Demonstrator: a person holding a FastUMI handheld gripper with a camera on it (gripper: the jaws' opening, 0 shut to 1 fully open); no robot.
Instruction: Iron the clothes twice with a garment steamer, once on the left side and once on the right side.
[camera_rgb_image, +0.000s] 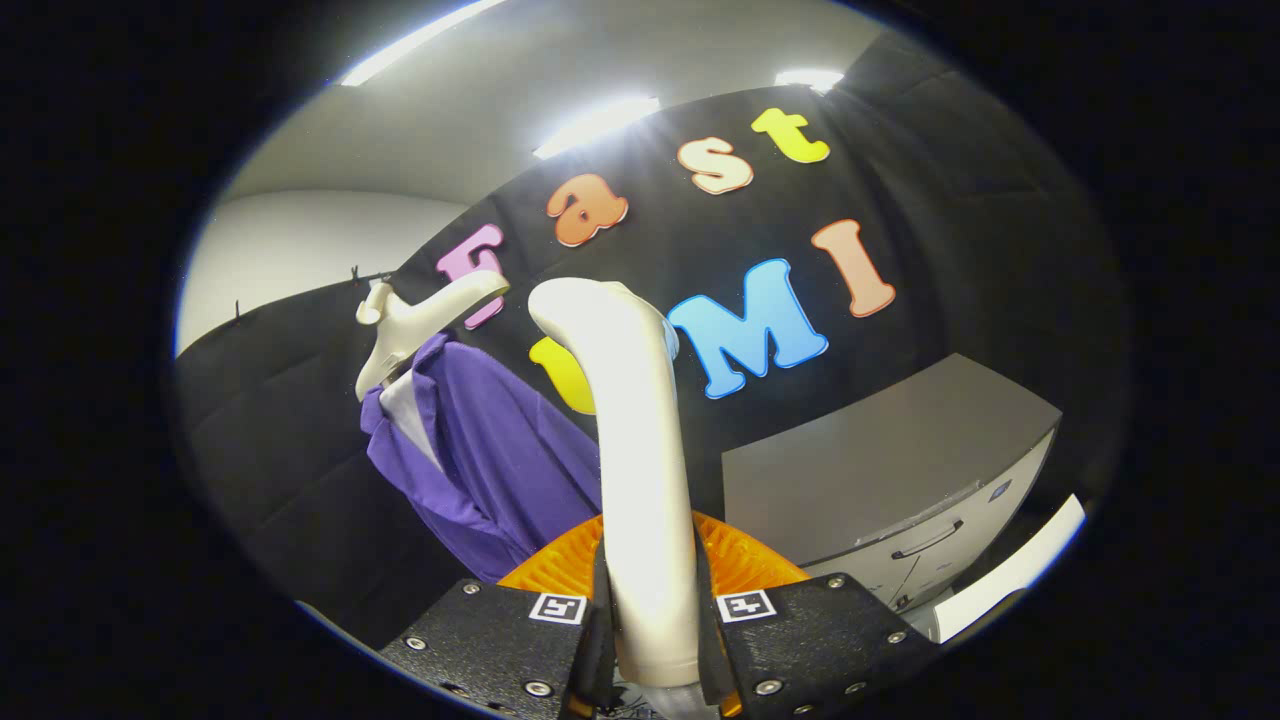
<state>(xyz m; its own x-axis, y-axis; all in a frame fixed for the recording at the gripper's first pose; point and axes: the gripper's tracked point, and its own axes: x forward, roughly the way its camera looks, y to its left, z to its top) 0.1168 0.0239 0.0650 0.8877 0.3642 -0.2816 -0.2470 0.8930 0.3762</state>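
You are holding the black two-finger gripper (655, 625) closed on the smooth cream-white plastic garment steamer (630, 440), both fingers pressing its handle as it is rising upright between them, beside the purple garment (490, 460) hanging on a white hanger (415, 320).

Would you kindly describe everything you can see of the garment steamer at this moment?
The garment steamer is a smooth, cream-white plastic wand, curved at its rounded top. It stands upright between the gripper fingers, which press on its lower handle from both sides. Its head leans toward the purple garment hanging beyond, apparently not touching it. Its base is hidden.
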